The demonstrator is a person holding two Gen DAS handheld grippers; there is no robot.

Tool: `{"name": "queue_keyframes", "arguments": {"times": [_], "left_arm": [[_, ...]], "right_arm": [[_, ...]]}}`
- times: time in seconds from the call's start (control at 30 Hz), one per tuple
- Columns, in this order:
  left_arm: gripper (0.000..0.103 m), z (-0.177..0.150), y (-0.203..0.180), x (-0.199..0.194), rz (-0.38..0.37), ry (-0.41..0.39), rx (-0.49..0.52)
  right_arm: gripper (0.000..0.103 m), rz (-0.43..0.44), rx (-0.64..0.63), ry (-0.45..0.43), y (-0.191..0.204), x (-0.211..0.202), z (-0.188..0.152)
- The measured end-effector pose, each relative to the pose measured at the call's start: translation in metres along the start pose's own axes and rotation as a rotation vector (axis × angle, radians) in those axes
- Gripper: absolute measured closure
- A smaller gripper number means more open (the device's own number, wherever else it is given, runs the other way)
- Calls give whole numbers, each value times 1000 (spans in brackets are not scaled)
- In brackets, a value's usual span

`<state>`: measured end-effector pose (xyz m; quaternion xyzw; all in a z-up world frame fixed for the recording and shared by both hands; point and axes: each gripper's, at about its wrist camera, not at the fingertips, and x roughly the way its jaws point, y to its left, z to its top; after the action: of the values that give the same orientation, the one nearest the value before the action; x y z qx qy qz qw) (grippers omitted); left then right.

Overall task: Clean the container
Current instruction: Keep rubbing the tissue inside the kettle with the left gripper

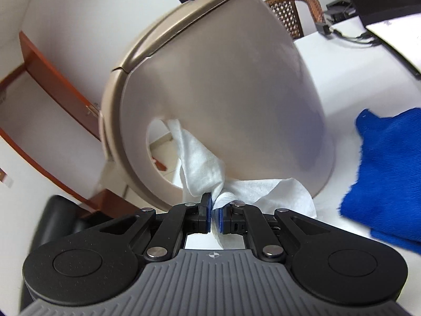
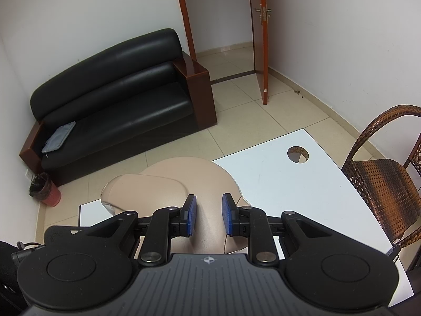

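Note:
A beige kettle-shaped container (image 1: 218, 84) with a lid and looped handle stands tilted on the white table (image 1: 342, 100). My left gripper (image 1: 214, 210) is shut on a white wipe (image 1: 200, 163) and presses it against the container's lower side by the handle opening. In the right wrist view the container (image 2: 179, 184) is seen from above. My right gripper (image 2: 208, 217) straddles its handle, pads (image 2: 191, 214) either side; contact cannot be told.
A blue cloth (image 1: 386, 173) lies on the table right of the container. Cables and a black device (image 1: 339, 8) sit at the back. A wicker chair (image 2: 384, 179) stands by the table. A black sofa (image 2: 115, 100), a red bin (image 2: 46, 191) and an open door (image 2: 260, 39) lie beyond.

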<state>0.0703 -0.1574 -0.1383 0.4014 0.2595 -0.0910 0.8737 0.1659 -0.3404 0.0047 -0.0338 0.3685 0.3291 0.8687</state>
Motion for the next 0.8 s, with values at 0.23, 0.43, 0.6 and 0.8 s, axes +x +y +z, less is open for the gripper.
{"name": "queue_keyframes", "arguments": {"times": [0.23, 0.43, 0.6, 0.8], "left_arm": [[96, 0, 0, 10, -36, 31, 23], [96, -7, -4, 21, -46, 51, 16], [96, -5, 4, 17, -41, 38, -4], [96, 2, 14, 14, -43, 22, -43]], "right_arm": [[80, 8, 7, -3, -2, 1, -1], [80, 9, 8, -4, -2, 1, -1], [80, 9, 5, -2, -2, 2, -1], [80, 9, 4, -2, -4, 3, 0]]}}
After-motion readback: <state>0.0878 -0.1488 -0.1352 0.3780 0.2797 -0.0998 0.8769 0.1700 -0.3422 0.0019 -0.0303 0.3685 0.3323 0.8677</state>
